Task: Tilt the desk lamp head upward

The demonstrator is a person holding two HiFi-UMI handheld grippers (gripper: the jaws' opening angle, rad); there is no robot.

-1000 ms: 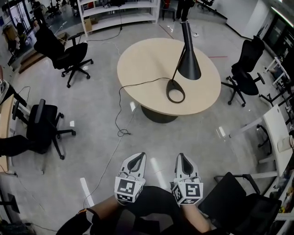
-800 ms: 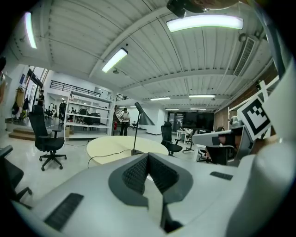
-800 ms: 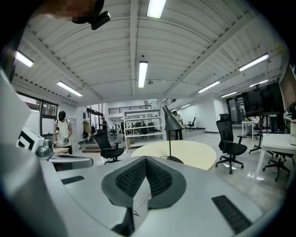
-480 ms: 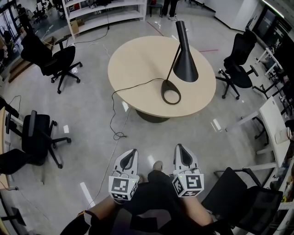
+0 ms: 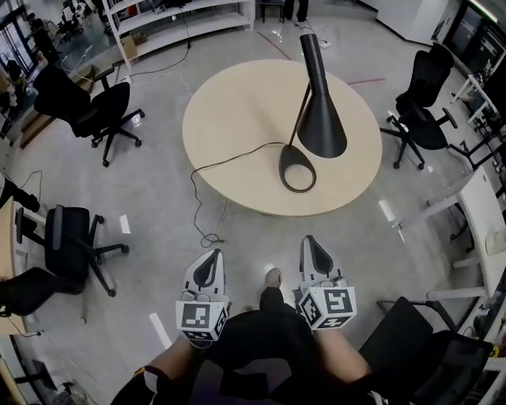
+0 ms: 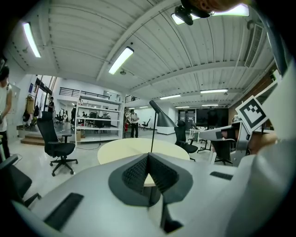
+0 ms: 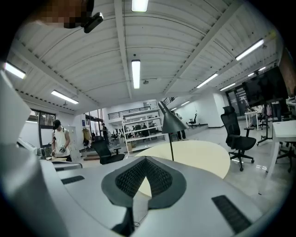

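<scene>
A black desk lamp (image 5: 320, 126) stands on the round beige table (image 5: 237, 103), its cone head pointing down over its ring base (image 5: 297, 168). Both grippers hang well short of the table, over the grey floor. My left gripper (image 5: 211, 259) is shut with nothing in it, and so is my right gripper (image 5: 311, 244). In the left gripper view the lamp (image 6: 159, 111) rises beyond the shut jaws of the left gripper (image 6: 148, 157). The right gripper view shows the lamp (image 7: 172, 121) and table (image 7: 199, 155) past the right gripper (image 7: 145, 159).
The lamp's black cable (image 5: 207, 229) trails off the table onto the floor. Black office chairs stand at left (image 5: 103, 107), near left (image 5: 71, 237), right (image 5: 427, 119) and bottom right (image 5: 411, 332). A white desk (image 5: 482, 221) is at right, shelving (image 5: 182, 16) behind.
The view has moved closer to the table, so lamp and table look larger. Both grippers stay shut and have drifted slightly lower in view; a foot now shows between them.
</scene>
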